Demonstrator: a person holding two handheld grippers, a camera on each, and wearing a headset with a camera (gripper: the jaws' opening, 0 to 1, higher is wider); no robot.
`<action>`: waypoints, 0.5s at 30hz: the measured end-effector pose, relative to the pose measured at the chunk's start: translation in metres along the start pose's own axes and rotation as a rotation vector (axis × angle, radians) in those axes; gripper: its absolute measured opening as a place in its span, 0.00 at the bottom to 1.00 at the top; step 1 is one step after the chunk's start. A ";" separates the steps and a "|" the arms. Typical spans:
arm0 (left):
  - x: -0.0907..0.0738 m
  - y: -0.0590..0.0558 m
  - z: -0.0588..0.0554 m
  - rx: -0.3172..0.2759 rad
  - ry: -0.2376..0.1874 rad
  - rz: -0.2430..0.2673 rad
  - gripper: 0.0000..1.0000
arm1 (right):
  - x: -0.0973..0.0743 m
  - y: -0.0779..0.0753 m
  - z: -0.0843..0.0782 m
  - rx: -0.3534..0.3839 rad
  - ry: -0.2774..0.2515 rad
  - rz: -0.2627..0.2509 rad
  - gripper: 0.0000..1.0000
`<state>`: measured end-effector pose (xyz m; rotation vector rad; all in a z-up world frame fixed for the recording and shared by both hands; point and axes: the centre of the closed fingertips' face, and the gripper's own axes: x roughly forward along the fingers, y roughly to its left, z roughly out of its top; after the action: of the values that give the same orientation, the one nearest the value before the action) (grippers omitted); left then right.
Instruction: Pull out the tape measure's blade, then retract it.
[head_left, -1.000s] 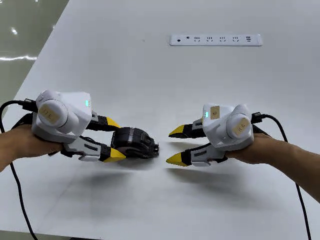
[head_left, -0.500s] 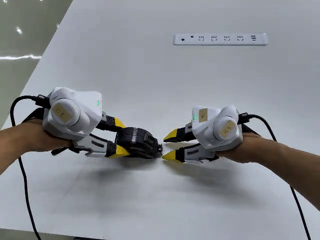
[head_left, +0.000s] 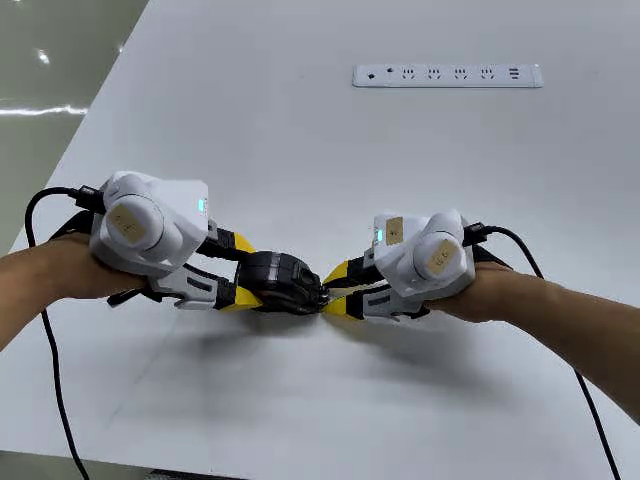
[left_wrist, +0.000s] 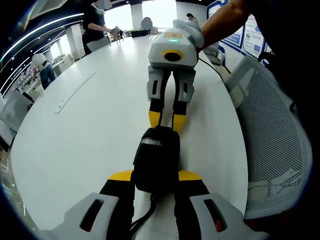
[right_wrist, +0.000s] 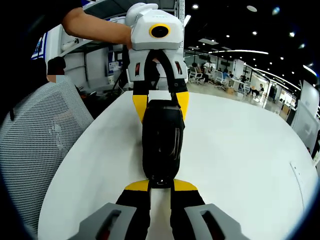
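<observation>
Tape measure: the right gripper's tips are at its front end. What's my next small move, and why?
Probably pinch the right gripper shut on the blade tip. The left gripper clamps the tape measure by its case, the right jaws flank its mouth, no blade is out yet, and I cannot tell whether the tip is gripped.

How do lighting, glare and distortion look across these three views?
Head view: sharp, evenly lit; soft shadows on the table under the left gripper and right gripper; glare streak on the floor. Left gripper view: fisheye bending, windows blown out. Right gripper view: same bending, tape measure sharp, ceiling lights clipped.
</observation>
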<state>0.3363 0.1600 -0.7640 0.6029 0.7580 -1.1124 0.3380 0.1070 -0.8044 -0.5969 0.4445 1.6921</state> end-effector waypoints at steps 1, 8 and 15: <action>0.000 0.000 0.000 -0.001 -0.001 0.000 0.24 | 0.000 0.000 0.000 0.000 0.000 0.000 0.11; 0.000 0.000 0.000 -0.011 -0.005 -0.003 0.24 | 0.000 0.000 0.000 -0.003 0.008 -0.007 0.09; 0.000 0.000 0.000 -0.020 -0.008 -0.001 0.24 | 0.000 -0.001 0.000 -0.026 0.015 -0.013 0.08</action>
<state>0.3364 0.1603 -0.7639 0.5807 0.7621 -1.1066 0.3389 0.1071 -0.8038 -0.6306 0.4294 1.6845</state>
